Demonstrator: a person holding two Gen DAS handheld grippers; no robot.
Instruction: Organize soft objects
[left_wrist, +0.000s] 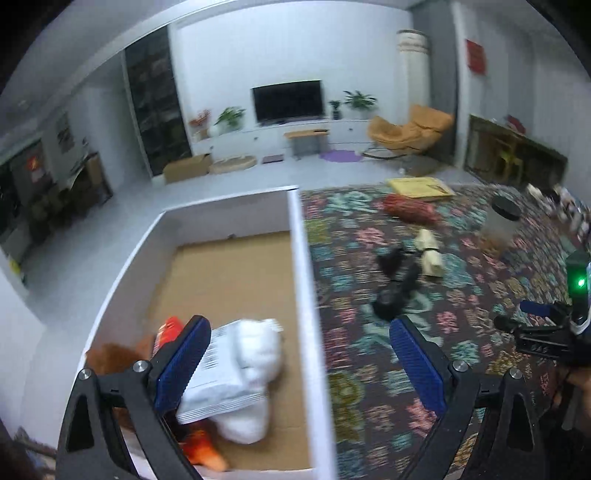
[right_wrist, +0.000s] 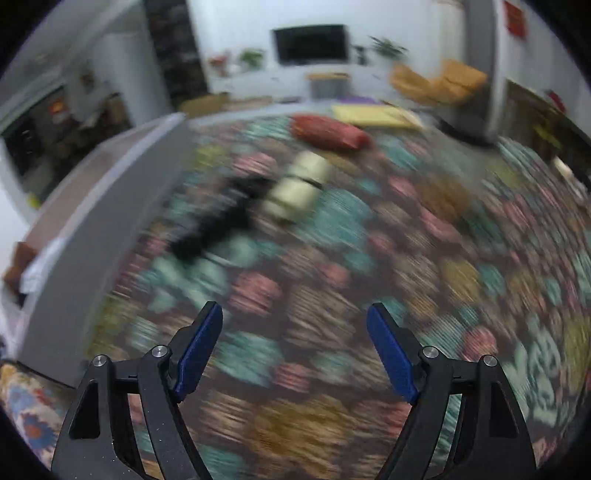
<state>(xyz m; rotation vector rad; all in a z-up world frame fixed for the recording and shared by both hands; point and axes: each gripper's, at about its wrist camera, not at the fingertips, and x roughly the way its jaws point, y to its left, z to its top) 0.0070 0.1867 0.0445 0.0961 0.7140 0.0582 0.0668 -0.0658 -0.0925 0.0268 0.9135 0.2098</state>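
A white-walled box (left_wrist: 306, 280) with a cardboard floor stands on the patterned carpet (left_wrist: 388, 369). Inside it lie a white soft packet with a barcode label (left_wrist: 240, 365), a brown plush (left_wrist: 110, 356) and orange-red pieces (left_wrist: 201, 448). My left gripper (left_wrist: 300, 323) is open and straddles the box's right wall; the packet lies behind its left finger, not pinched. On the carpet a black soft toy (left_wrist: 397, 284) (right_wrist: 218, 221) lies beside a cream one (left_wrist: 428, 251) (right_wrist: 299, 184). Blurred by motion, my right gripper (right_wrist: 294, 308) hovers open above the carpet with nothing between its fingers.
A red bolster (left_wrist: 410, 208) (right_wrist: 328, 133) and a yellow cushion (left_wrist: 421, 186) (right_wrist: 373, 114) lie farther back on the carpet. A translucent jar with a black lid (left_wrist: 502, 221) stands at the right. The box's outer wall (right_wrist: 103, 206) runs along the left of the right wrist view.
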